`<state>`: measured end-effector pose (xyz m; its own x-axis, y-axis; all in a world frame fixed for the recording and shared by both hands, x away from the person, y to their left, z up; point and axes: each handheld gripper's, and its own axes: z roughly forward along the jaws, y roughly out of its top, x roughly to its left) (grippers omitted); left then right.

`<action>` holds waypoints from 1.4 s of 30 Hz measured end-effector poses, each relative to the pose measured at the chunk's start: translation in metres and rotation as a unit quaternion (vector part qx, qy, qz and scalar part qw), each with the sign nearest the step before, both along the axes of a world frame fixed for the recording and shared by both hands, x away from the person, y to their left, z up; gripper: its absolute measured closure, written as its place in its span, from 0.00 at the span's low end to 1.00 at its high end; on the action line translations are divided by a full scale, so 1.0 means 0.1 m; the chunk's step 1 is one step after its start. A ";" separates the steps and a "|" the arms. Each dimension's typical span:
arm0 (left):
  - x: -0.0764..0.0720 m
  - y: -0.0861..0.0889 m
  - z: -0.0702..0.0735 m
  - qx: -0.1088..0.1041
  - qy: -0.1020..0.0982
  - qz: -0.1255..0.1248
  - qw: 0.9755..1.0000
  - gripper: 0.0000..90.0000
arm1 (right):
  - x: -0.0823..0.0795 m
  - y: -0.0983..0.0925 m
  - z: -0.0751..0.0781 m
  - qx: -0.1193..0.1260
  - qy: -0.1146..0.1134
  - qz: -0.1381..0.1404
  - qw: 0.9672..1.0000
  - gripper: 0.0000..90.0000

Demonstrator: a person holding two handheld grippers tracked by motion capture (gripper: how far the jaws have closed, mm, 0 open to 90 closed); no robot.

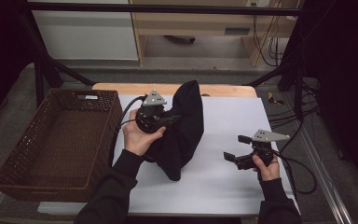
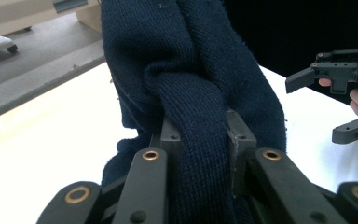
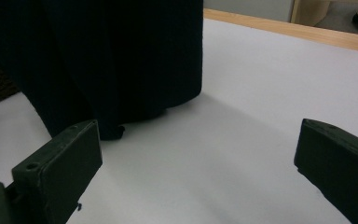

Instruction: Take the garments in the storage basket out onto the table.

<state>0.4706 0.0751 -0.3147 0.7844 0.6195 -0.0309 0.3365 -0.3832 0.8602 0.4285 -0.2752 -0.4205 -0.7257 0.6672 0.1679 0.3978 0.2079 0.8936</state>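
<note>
High view: my left gripper (image 1: 170,119) pinches the dark knit garment (image 1: 184,133) above the white table (image 1: 223,177), near the wicker basket (image 1: 56,144).
Left gripper view: jaws clamp a fold of knit.
Right gripper view: my right gripper (image 3: 196,172) gapes wide, empty, beside the garment.

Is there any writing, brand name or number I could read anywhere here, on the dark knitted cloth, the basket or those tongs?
None can be read.
The dark knitted cloth clamped in the left tongs shows plain knit, no tag.
The wicker basket bears no label.
The right tongs, jaws wide open, carry no marking that shows.
A small plate on the wooden cabinet behind the table is too small and blurred to tell.
</note>
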 end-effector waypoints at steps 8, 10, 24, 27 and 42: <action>0.05 -0.14 -0.25 -0.001 0.012 -0.008 1.000 0.79 | 0.00 -0.01 0.00 0.003 0.001 0.000 1.000 0.01; 0.07 -0.17 -0.32 0.001 0.018 -0.011 1.000 0.79 | 0.00 -0.01 0.00 0.003 0.001 -0.001 1.000 0.01; 0.12 -0.34 -0.78 0.013 0.029 -0.022 0.999 0.69 | 0.00 -0.01 0.00 0.003 0.000 0.000 1.000 0.01; 0.13 -0.35 -0.81 0.016 0.024 -0.017 0.999 0.65 | -0.01 -0.01 0.00 0.003 0.001 -0.001 1.000 0.01; 0.07 -0.10 -0.66 -0.040 0.034 0.007 0.999 0.16 | -0.01 -0.02 0.00 0.003 0.001 -0.002 1.000 0.01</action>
<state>0.4772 0.0646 -0.3808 0.7695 0.6244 -0.1342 0.4005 -0.3081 0.8630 0.4272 -0.2767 -0.4200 -0.7229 0.6687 0.1738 0.4002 0.2001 0.8943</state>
